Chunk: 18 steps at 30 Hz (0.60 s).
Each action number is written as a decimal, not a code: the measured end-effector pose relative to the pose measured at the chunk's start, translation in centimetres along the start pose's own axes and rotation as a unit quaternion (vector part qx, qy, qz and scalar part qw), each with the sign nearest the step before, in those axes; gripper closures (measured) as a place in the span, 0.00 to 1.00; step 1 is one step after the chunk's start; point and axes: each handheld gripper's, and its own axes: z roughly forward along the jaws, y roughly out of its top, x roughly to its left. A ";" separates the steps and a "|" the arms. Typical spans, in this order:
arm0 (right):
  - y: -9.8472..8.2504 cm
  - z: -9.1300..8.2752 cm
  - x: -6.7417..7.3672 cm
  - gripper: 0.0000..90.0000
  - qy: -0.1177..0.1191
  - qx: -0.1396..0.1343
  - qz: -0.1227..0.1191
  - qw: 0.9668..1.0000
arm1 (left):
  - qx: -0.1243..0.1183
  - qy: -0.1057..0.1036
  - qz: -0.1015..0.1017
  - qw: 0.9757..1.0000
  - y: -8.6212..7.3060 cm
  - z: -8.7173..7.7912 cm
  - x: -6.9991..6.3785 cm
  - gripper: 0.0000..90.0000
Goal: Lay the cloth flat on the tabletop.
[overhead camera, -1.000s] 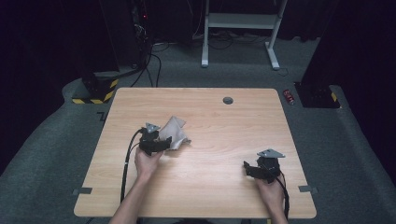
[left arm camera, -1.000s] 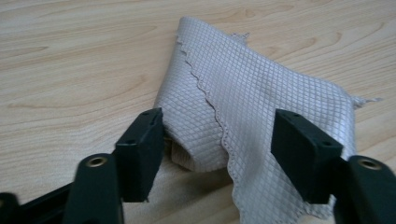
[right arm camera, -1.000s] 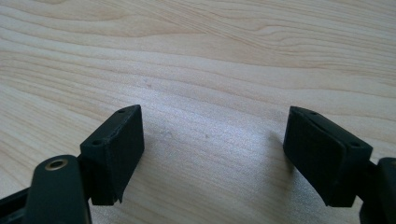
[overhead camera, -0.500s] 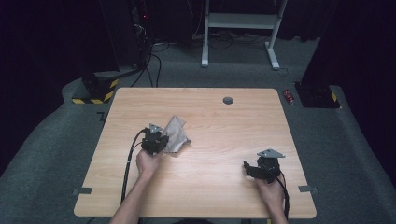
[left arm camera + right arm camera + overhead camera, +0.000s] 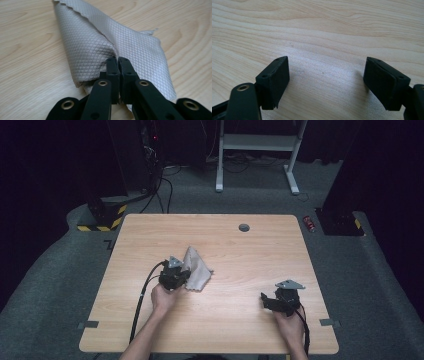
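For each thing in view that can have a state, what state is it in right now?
Grey cloth: crumpled on the wooden table, a fold pinched and bunched.
Left hand-held gripper: jaws have just closed, shut on the cloth's fold.
Right hand-held gripper: jaws wide open, nothing between them, over bare wood.
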 end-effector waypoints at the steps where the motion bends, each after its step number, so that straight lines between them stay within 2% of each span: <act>1: 0.0 0.0 0.0 0.23 0.000 0.000 0.000 1.000 | 0.000 0.000 0.000 1.000 0.0 0.0 0.0 0.98; 2: 0.0 0.0 0.0 0.23 0.000 0.000 0.001 1.000 | -0.001 -0.010 0.008 1.000 0.1 0.0 -0.5 0.97; 11: 0.0 0.0 0.1 0.25 0.002 -0.001 -0.001 1.000 | -0.001 -0.041 0.030 0.999 0.2 0.1 -2.7 0.97; 12: 0.0 0.0 0.1 0.25 0.002 -0.001 -0.001 1.000 | -0.002 -0.050 0.034 0.998 0.2 0.2 -3.2 0.98; 13: 0.0 0.0 0.1 0.25 0.002 -0.001 -0.001 1.000 | -0.002 -0.050 0.034 0.998 0.2 0.2 -3.2 0.97; 14: 0.0 0.0 0.1 0.25 0.002 -0.001 -0.001 1.000 | -0.003 -0.061 0.040 0.997 0.2 0.2 -3.9 0.98; 18: 0.0 0.0 0.1 0.26 0.002 -0.002 -0.002 1.000 | -0.002 -0.075 0.049 0.996 0.1 0.4 -4.8 0.97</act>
